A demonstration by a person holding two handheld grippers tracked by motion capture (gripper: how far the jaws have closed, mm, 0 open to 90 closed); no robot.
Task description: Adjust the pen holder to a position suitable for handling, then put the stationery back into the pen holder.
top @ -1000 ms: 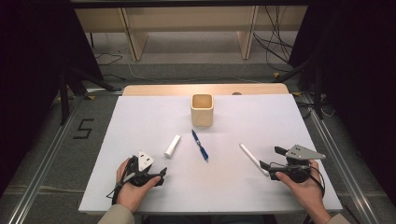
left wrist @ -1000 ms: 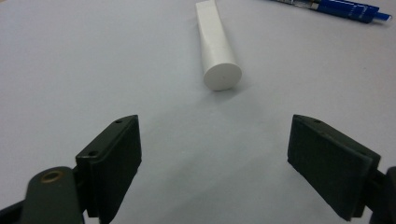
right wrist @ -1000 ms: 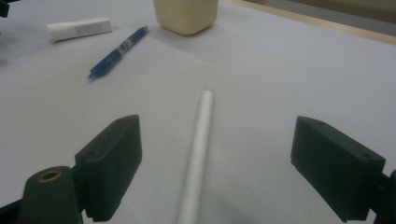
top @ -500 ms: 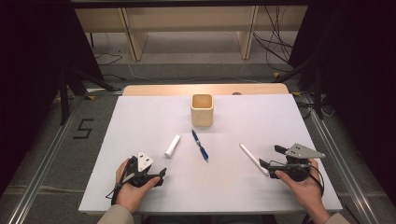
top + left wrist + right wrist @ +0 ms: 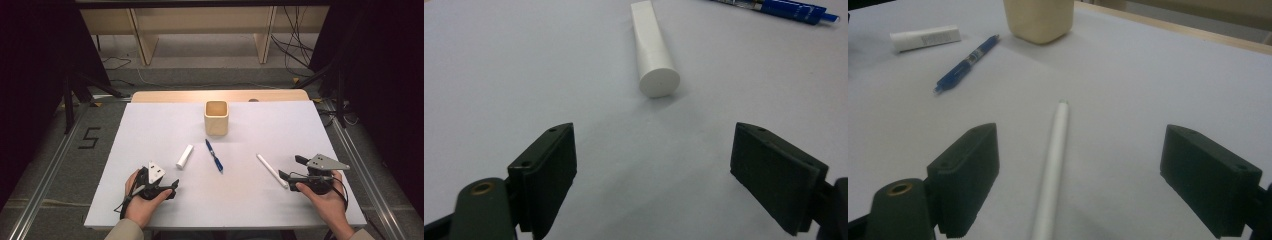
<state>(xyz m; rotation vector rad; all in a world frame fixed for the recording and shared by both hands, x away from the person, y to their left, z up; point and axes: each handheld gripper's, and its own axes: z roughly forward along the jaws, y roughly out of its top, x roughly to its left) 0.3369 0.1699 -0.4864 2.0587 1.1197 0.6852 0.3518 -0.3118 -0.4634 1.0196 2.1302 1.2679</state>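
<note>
Here both tools gape: white stick (image 5: pixel 1053 165) between right tool (image 5: pixel 1080 182) jaws, blue pen (image 5: pixel 966 63) beside.

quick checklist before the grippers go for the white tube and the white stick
1. Left gripper open: ok, jaws wide apart.
2. Tube lined up with the left gripper: ok, it lies ahead between the jaws, round end toward them, not yet between the pads.
3. Right gripper open: ok, jaws wide apart.
4. Stick between the right jaws: ok, it runs lengthwise down the gap, touching neither jaw.
5. Pen clear of both grasps: ok, it lies apart between tube and stick.
6. Cup upright with mouth open: ok in the high view; what is inside, cannot tell.
</note>
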